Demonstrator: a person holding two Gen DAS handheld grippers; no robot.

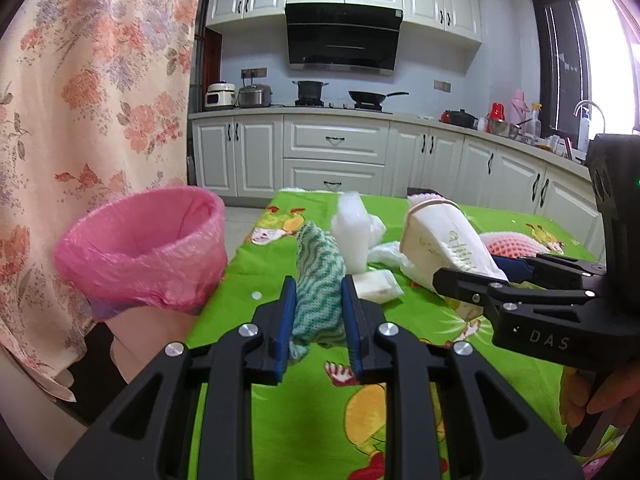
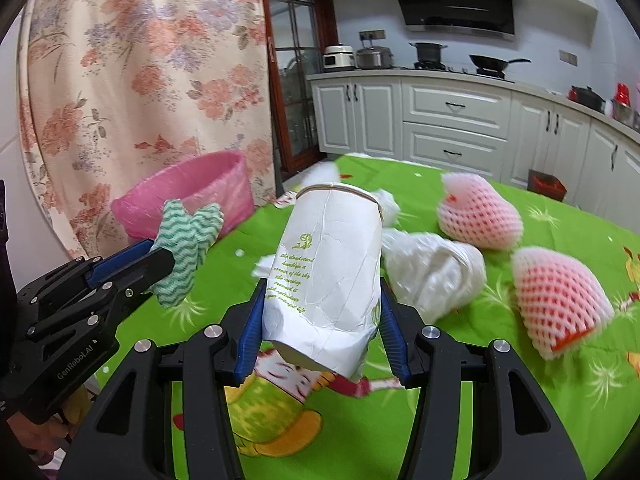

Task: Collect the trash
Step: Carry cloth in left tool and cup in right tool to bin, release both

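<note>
My left gripper (image 1: 319, 286) is shut on a green-and-white wavy cloth (image 1: 320, 280), held above the green tablecloth (image 1: 420, 320); the same cloth (image 2: 186, 248) shows in the right wrist view, sticking out of the left gripper (image 2: 160, 256). My right gripper (image 2: 322, 308) is shut on a crumpled white paper cup (image 2: 328, 272) with green lettering, lifted off the table; that cup (image 1: 444, 248) appears at the right of the left wrist view. A bin lined with a pink bag (image 1: 148, 248) stands at the table's left edge, also seen as the pink bin (image 2: 192, 196).
On the table lie a crumpled white plastic bag (image 2: 432, 276), two pink foam fruit nets (image 2: 476, 212) (image 2: 560, 300), a white foam piece (image 1: 352, 232) and a small white packet (image 1: 376, 286). A floral curtain (image 1: 96, 100) hangs at left. Kitchen cabinets (image 1: 336, 152) stand behind.
</note>
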